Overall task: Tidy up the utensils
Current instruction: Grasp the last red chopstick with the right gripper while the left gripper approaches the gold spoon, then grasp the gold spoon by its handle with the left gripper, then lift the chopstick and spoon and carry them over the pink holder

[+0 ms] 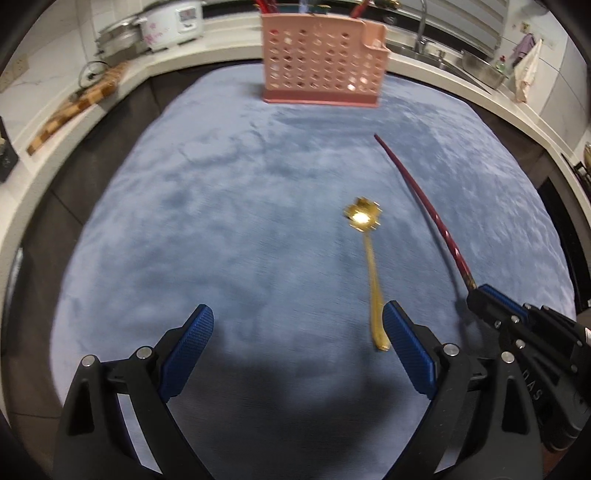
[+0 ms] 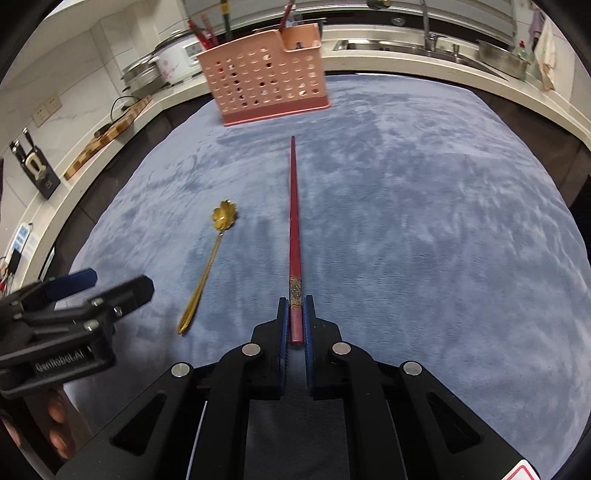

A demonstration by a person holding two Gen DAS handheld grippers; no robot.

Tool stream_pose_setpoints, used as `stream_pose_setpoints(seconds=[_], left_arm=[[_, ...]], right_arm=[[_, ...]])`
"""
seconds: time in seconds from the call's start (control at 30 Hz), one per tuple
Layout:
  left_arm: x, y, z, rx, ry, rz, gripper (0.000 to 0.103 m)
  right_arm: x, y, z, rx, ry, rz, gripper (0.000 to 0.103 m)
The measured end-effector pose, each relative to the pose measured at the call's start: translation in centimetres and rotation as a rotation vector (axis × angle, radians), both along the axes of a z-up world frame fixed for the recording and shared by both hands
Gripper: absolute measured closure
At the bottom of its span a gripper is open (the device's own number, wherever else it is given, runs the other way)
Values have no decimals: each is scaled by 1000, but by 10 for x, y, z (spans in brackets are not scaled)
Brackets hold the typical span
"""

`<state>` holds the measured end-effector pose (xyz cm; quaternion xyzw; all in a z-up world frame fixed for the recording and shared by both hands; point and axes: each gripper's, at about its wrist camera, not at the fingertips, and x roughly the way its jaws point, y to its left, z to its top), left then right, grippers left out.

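Note:
A gold spoon (image 1: 371,275) with a flower-shaped bowl lies on the blue cloth (image 1: 240,221); it also shows in the right wrist view (image 2: 207,269). My left gripper (image 1: 297,325) is open, its right pad beside the spoon's handle end; it also shows in the right wrist view (image 2: 110,284). My right gripper (image 2: 295,314) is shut on the thick end of a red chopstick (image 2: 294,221), which points toward a pink perforated utensil holder (image 2: 266,81). The chopstick (image 1: 424,206), the right gripper (image 1: 480,293) and the holder (image 1: 321,66) also show in the left wrist view. Red chopsticks stand in the holder.
A white counter curves around the table with a rice cooker (image 1: 173,26), pots, a wooden cutting board (image 1: 74,107), a knife block (image 2: 35,166) and a sink with a faucet (image 2: 428,40). A towel (image 1: 528,72) hangs at the right.

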<state>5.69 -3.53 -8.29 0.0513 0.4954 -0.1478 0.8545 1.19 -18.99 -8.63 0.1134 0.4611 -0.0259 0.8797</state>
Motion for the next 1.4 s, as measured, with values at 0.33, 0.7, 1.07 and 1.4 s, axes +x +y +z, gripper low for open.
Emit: stream_pose_setpoints(seconds=[0.33, 0.7, 1.07, 1.4], left_arm=[[-1, -20, -23, 2, 55, -57, 41], [0, -12, -20, -6, 45, -56, 85], [-2, -7, 4, -17, 6, -55, 98], [3, -2, 42, -58, -33, -50, 102]], right_arm=[[-9, -7, -2, 10, 8, -16, 96], [-10, -5, -1, 13, 5, -8, 96], [-13, -5, 14, 21, -27, -6, 96], [-9, -12, 50, 31, -112, -13, 96]])
